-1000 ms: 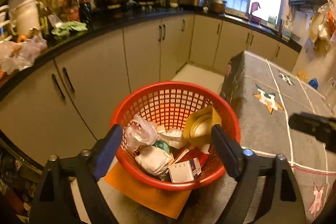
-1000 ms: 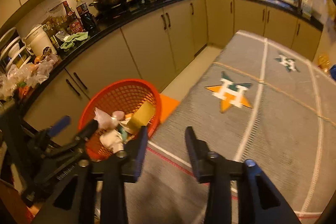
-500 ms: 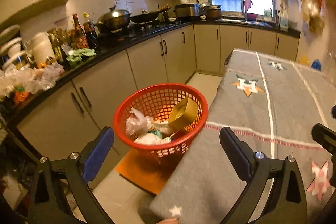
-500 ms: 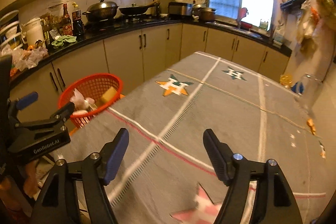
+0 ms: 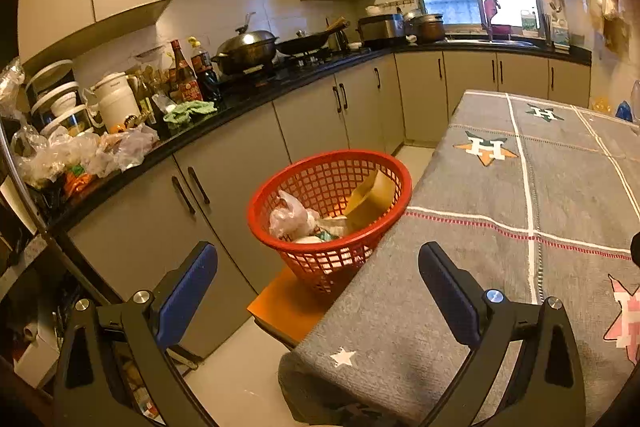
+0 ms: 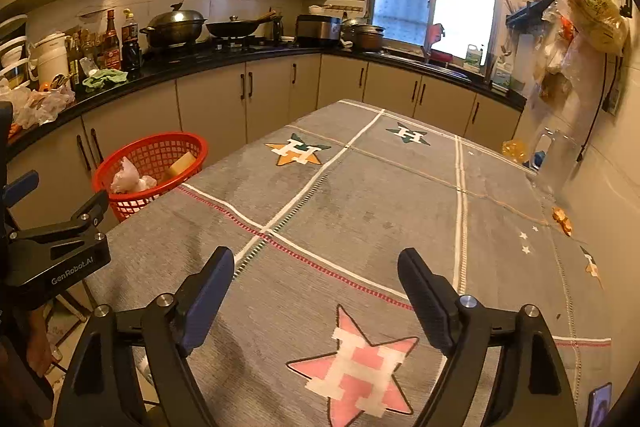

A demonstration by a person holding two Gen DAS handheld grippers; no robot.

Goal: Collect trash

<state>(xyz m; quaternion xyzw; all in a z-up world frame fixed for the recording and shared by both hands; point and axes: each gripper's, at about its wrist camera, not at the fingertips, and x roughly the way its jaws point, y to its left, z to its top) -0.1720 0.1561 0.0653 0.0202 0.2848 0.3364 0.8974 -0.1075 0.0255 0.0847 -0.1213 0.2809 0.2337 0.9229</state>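
Note:
A red mesh basket [image 5: 332,179] stands on an orange stool beside the table's left edge, holding a yellow carton [image 5: 370,195], a crumpled white bag [image 5: 290,215] and other scraps. My left gripper [image 5: 318,267] hangs open and empty, back from the basket, over the table's near corner. In the right wrist view the basket [image 6: 150,167] sits far left. My right gripper [image 6: 316,275] is above the grey star-patterned cloth [image 6: 360,195], its jaws still opening with nothing between them. Small orange scraps [image 6: 562,219] lie at the cloth's right edge.
A black counter [image 5: 248,103] with bottles, pots and plastic bags runs along the left and back walls over beige cabinets [image 5: 312,123]. Bags hang on the right wall [image 6: 588,23]. A clear jug [image 6: 554,159] stands at the table's far right. The left gripper's body [image 6: 56,251] shows at left.
Both grippers have drawn back from the basket, which now looks smaller and farther. The right gripper swung right over the table and its jaws widened. The left jaws also spread wider.

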